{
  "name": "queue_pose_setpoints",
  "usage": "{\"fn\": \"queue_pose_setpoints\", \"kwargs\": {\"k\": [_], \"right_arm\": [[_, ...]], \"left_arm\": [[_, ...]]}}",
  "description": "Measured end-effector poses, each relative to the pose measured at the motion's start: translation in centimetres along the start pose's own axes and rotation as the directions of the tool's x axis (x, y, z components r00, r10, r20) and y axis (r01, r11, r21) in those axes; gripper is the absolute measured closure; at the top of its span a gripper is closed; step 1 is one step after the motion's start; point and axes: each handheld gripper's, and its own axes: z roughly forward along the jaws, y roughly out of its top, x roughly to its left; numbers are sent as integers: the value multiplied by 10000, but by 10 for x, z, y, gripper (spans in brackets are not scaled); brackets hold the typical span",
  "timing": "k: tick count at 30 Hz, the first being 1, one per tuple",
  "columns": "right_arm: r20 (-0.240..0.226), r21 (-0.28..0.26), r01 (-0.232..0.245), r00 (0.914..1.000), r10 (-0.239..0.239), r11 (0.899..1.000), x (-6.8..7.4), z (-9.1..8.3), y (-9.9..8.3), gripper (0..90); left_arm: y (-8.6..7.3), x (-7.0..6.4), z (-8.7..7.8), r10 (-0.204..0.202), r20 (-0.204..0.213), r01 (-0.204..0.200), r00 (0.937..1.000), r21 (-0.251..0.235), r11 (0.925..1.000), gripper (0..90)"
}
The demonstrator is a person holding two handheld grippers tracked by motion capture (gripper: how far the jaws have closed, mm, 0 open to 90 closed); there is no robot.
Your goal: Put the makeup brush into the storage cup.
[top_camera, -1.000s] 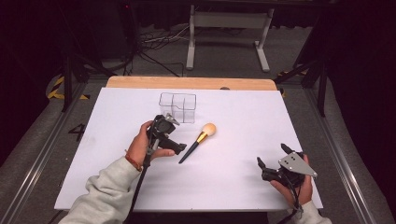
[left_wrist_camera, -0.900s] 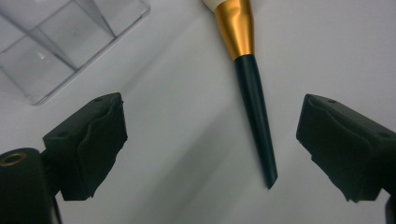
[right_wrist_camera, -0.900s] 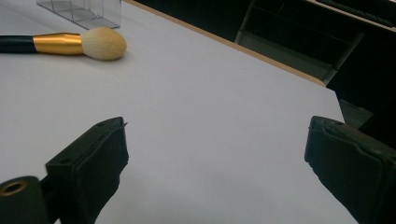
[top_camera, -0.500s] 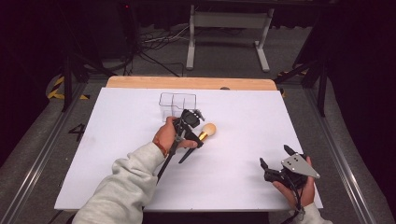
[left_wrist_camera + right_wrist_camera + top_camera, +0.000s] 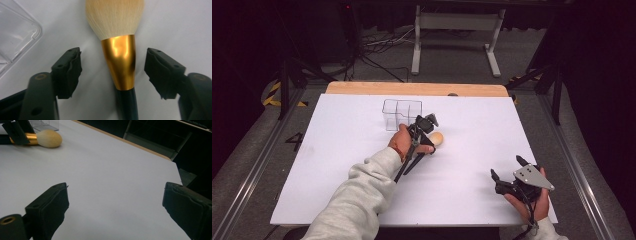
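A makeup brush (image 5: pixel 437 138) with a cream head, gold ferrule and black handle lies on the white table. My left gripper (image 5: pixel 427 142) is over it and open. In the left gripper view the brush (image 5: pixel 118 62) lies between the two jaws of the left gripper (image 5: pixel 113 67), which stand apart on either side of the ferrule without touching it. A clear plastic box (image 5: pixel 401 112) stands just behind the brush. My right gripper (image 5: pixel 507 167) rests at the near right, open, with bare table between the jaws of the right gripper (image 5: pixel 116 202). The brush (image 5: pixel 42 138) lies far off to its left.
A corner of the clear box (image 5: pixel 15 32) sits close to the left jaw. The white sheet (image 5: pixel 337 150) covers the table, and a wooden strip (image 5: pixel 412 89) runs along its far edge. A metal stand (image 5: pixel 454 30) and cables are on the floor beyond.
My left gripper has moved right and forward, from left of the brush handle to over the ferrule. The right gripper has barely shifted. The brush has not moved.
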Motion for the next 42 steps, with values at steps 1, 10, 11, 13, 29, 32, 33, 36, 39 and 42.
{"fn": "queue_pose_setpoints", "kwargs": {"k": [1, 10, 11, 13, 29, 32, 33, 36, 39, 42], "right_arm": [[-21, 24, -9, 10000, 9, 10000, 0, 0, 0, 75], [-48, 25, -11, 10000, 11, 10000, -1, 0, 0, 76], [-48, 25, -11, 10000, 11, 10000, -1, 0, 0, 76], [-57, 45, -25, 10000, 25, 10000, -1, 0, -1, 76], [54, 2, -13, 10000, 13, 10000, -1, -1, 0, 78], [78, -14, -3, 10000, 3, 10000, -1, -1, 0, 78], [78, -14, -3, 10000, 3, 10000, -1, -1, 0, 78], [75, -91, -1, 10000, 1, 10000, -1, -2, 0, 78], [87, -58, -12, 10000, 13, 10000, -1, -2, 0, 78], [85, -58, 9, 10000, -9, 10000, -1, -2, 0, 78]], "left_arm": [[1, -1, 0, 66, -100, -66, 9999, -33, 10000, 382], [5, -4, 3, 333, -312, -325, 9990, 263, 9991, 554], [5, -4, 3, 333, -312, -325, 9990, 263, 9991, 581], [5, -3, 2, 412, -339, -403, 9986, 251, 9989, 596], [-26, 3, -37, 853, -343, -894, 9958, -1462, 9852, 613], [-41, 6, -52, 1018, -316, -1063, 9943, -2146, 9709, 614], [-41, 6, -52, 1018, -316, -1063, 9943, -2146, 9709, 614], [-56, 6, -67, 1136, -314, -1178, 9930, -2739, 9545, 615], [-65, 6, -74, 1157, -317, -1198, 9928, -3149, 9415, 615], [-76, 4, -83, 1203, -451, -1285, 9917, -3505, 9277, 616]]}}
